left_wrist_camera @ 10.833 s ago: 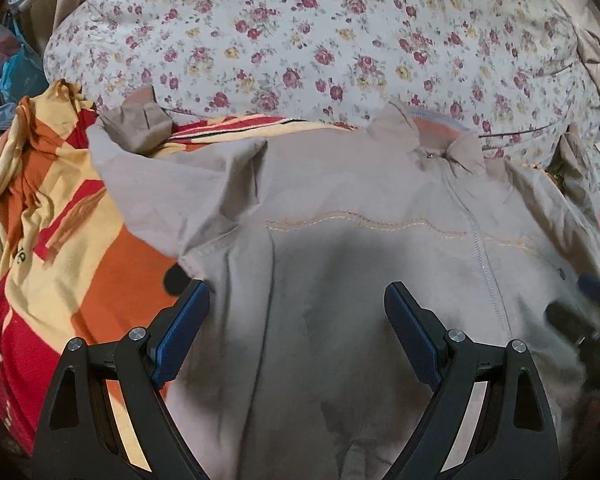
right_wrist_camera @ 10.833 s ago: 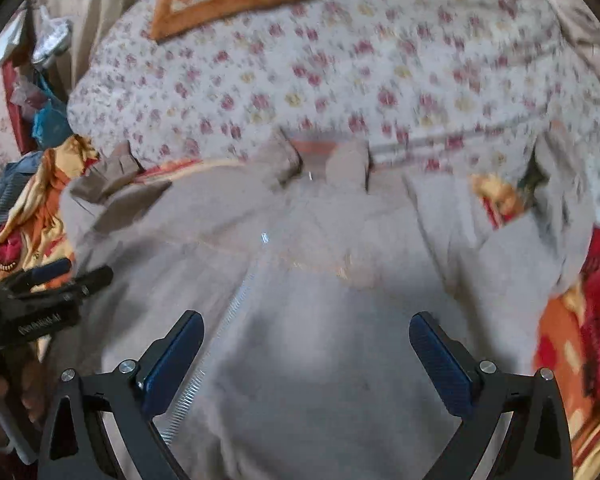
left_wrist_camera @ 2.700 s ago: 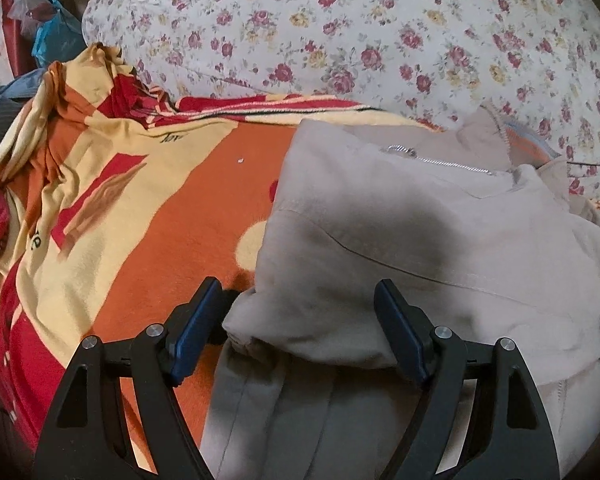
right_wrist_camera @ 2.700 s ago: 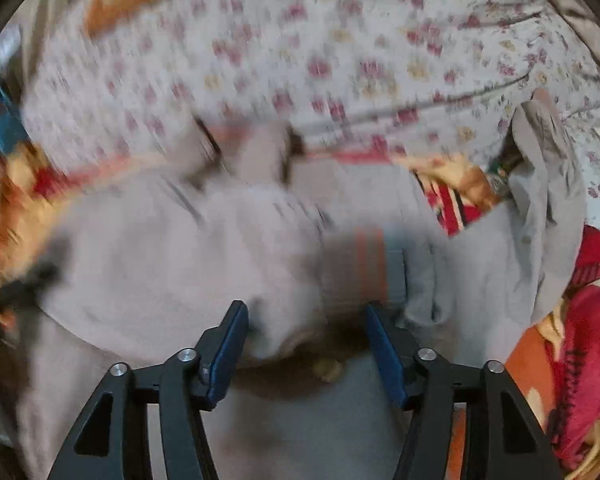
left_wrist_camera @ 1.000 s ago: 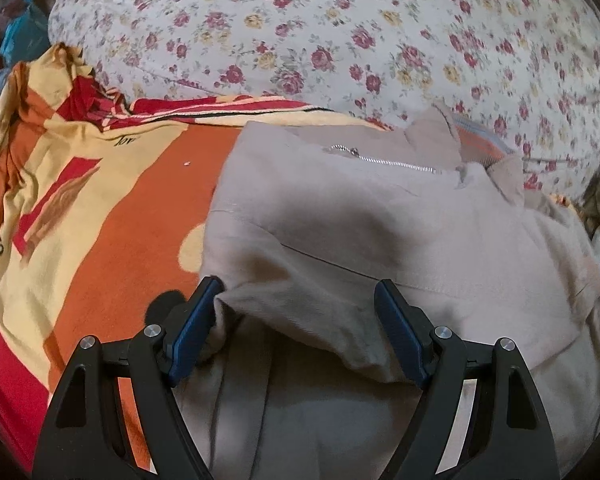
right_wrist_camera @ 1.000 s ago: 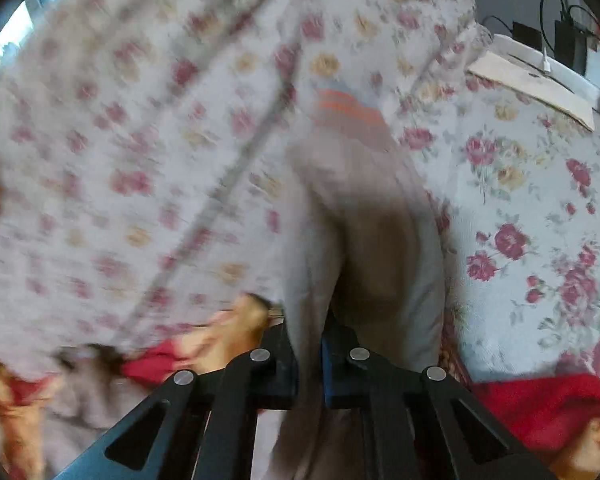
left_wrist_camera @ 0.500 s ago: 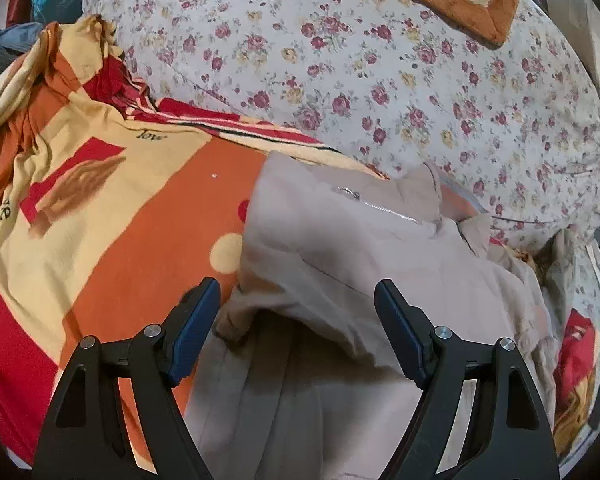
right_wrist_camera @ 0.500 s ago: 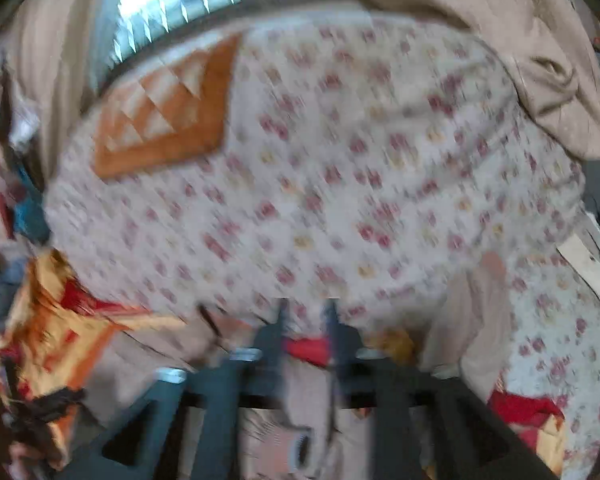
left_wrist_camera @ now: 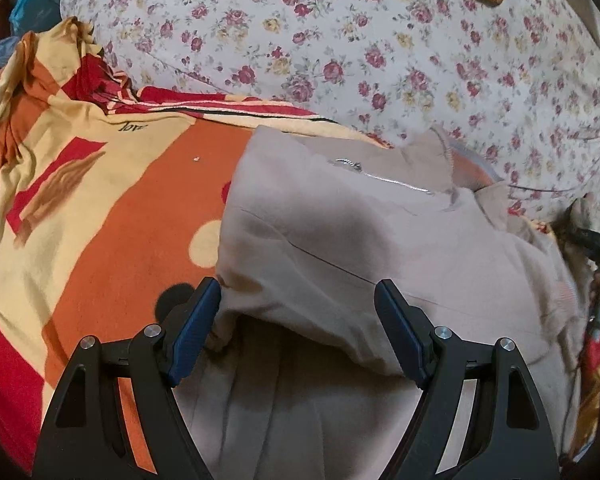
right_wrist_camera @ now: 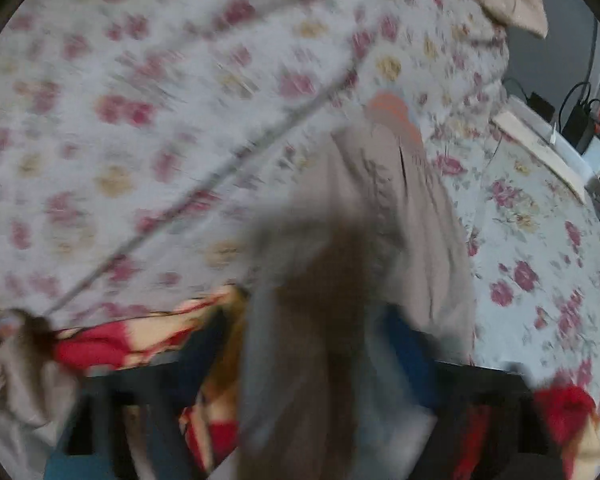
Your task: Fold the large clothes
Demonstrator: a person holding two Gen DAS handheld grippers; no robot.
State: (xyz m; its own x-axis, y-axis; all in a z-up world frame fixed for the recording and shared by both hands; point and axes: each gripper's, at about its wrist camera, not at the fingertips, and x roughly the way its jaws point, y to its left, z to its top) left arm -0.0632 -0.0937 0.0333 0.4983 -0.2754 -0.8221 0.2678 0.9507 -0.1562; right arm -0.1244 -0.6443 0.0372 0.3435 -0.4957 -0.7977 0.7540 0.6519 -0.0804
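While the left gripper (left_wrist_camera: 298, 330) sits wide open over the bed, its two blue pads straddle the folded edge of the beige jacket (left_wrist_camera: 380, 248) without pinching it; the left pad is right at the jacket's corner, but whether it touches I can't tell. From the left wrist camera, the jacket lies on an orange, yellow and red blanket (left_wrist_camera: 100, 208), one side folded over across the body, with the zipper (left_wrist_camera: 380, 178) running toward the collar. Behind it there's a big floral duvet (left_wrist_camera: 360, 48). At the far right edge you can just catch a bit of the right gripper (left_wrist_camera: 598, 240).

The right wrist camera is super blurry. The sleeve (right_wrist_camera: 364, 260) of the jacket hangs right down the middle of the view, between the fingers of that gripper (right_wrist_camera: 312, 360), whose jaws have just been closing with the sleeve in the gap. Can't honestly tell if the pads are actually pressing the cloth yet. The duvet fills the left, a flowered sheet (right_wrist_camera: 540, 260) is on the right, and some cables and boxes (right_wrist_camera: 580, 120) sit in the far corner.
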